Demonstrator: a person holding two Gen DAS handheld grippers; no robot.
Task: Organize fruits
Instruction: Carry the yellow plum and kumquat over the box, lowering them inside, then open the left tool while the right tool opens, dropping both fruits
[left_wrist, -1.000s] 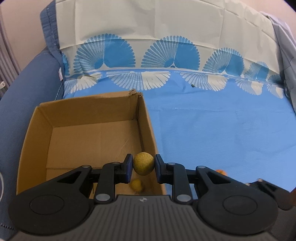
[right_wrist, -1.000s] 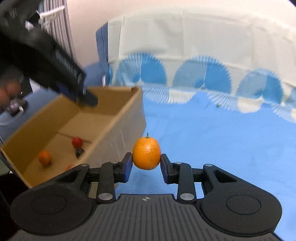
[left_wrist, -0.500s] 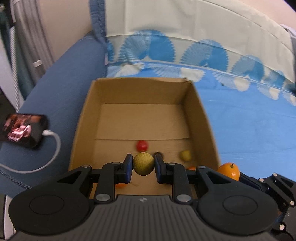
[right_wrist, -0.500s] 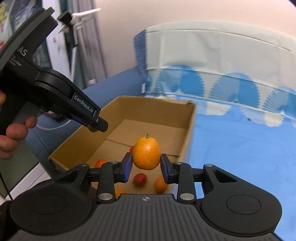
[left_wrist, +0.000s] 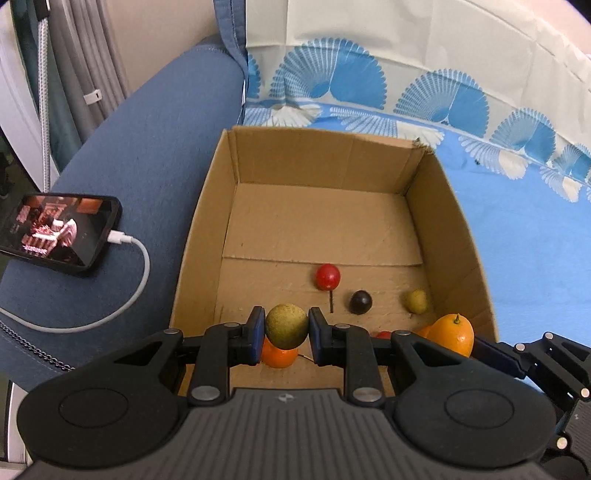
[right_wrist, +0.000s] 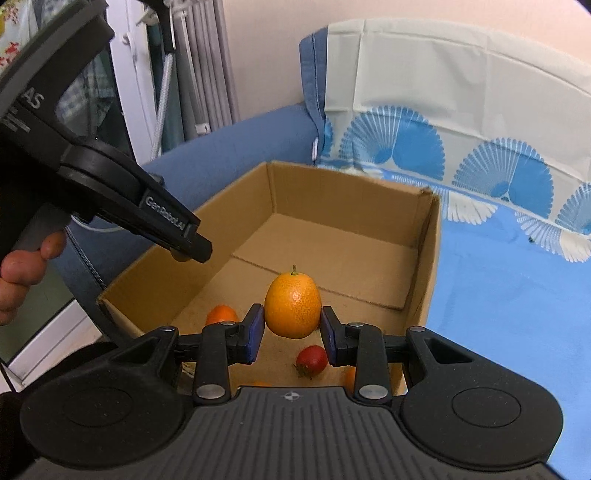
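Left wrist: cardboard box (left_wrist: 207, 236) holds fruits — red (left_wrist: 327, 276), dark (left_wrist: 361, 301).

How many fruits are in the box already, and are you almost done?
Done: several small fruits lie in the box, among them a red one, a dark one and a yellow one. In hand: the left gripper holds a green fruit and the right gripper an orange, both over the box. Left: dropping these two in.

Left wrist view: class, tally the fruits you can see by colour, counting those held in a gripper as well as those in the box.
Orange fruits: 3
Red fruits: 2
Yellow-green fruits: 2
Dark fruit: 1
Total: 8
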